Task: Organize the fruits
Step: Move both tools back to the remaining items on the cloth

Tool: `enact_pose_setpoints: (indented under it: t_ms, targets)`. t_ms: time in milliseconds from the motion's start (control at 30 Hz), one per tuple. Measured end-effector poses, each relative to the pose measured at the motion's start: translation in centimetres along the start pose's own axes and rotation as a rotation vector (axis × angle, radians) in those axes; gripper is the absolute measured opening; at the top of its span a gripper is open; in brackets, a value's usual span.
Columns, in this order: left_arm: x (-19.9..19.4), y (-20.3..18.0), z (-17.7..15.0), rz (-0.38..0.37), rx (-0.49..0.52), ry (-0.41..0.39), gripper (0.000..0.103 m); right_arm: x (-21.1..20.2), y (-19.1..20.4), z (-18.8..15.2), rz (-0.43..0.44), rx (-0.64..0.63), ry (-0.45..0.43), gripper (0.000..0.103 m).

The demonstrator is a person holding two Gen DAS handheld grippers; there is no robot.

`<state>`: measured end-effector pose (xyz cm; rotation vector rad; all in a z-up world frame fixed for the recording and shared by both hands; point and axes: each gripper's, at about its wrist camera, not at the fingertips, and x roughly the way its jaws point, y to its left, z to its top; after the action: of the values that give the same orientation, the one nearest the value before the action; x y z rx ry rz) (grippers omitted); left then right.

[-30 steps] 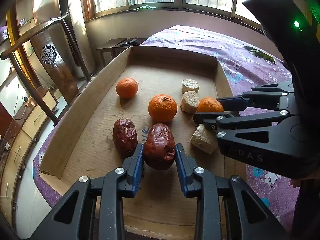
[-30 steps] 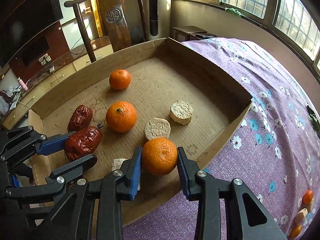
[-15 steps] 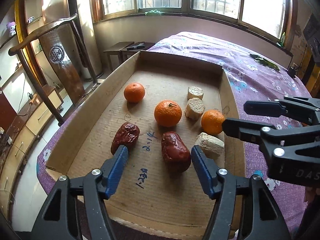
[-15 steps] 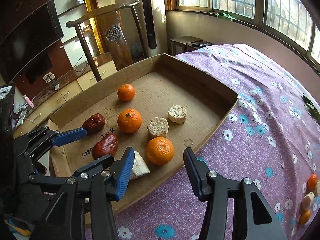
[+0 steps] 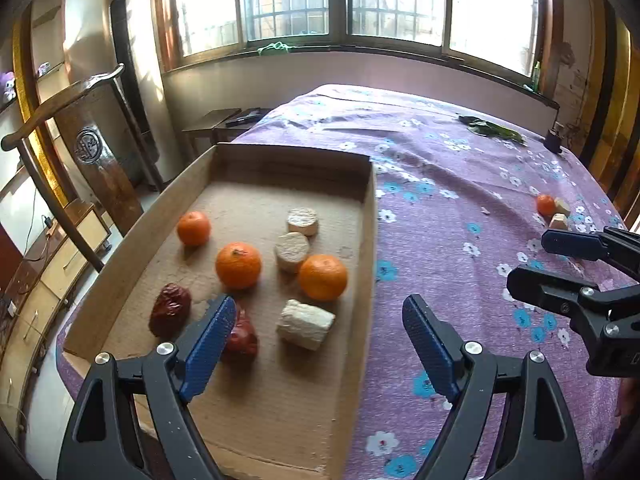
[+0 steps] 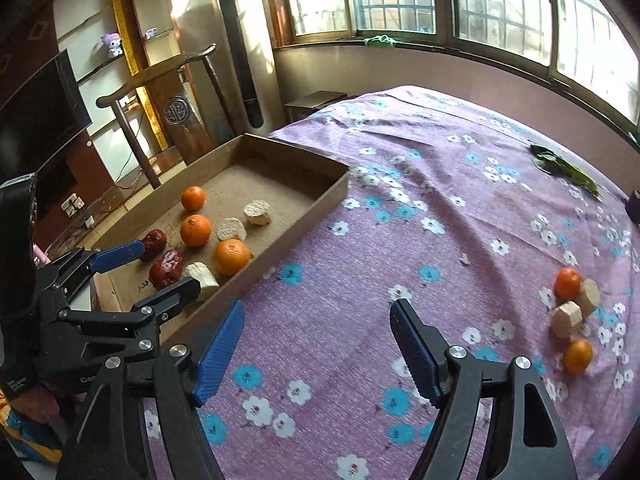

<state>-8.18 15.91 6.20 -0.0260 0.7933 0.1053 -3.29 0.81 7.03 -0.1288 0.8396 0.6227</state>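
While both grippers [image 5: 316,328] [image 6: 318,348] gape empty, floral purple cloth [image 6: 400,240] (windows [image 5: 340,0] behind), cardboard tray [image 5: 370,240].

We hold our left gripper [image 5: 316,320] pointing forward and down, and its jaws have just been opening; now they stand wide with nothing between the blue pads [image 5: 208,344]. Our right gripper [image 6: 318,344] has the same tilt, its jaws have also just been opening, and nothing is gripped. The two grippers are side by side, near each other.
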Motion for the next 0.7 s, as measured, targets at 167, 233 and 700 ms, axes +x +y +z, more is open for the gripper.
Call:
enact_pose_setpoints:
  t_ms: [167,233,700]
  targets:
    - [0.4,-4.0,1.0,-0.058,0.053,-0.002,0.085,-1.7,-4.4,-1.9,-0.051,0.074,-0.001,0.08]
    - [0.7,-5.6,1.3,-0.082,0.071,0.003,0.085,-2.5,-6.4,-2.7,-0.069,0.11,-0.007,0.08]
    - [3.6,-14.0,4.5,-0.21,0.143,0.043,0.085,-3.4,-16.9,-4.3,-0.232,0.242,0.0,0.08]
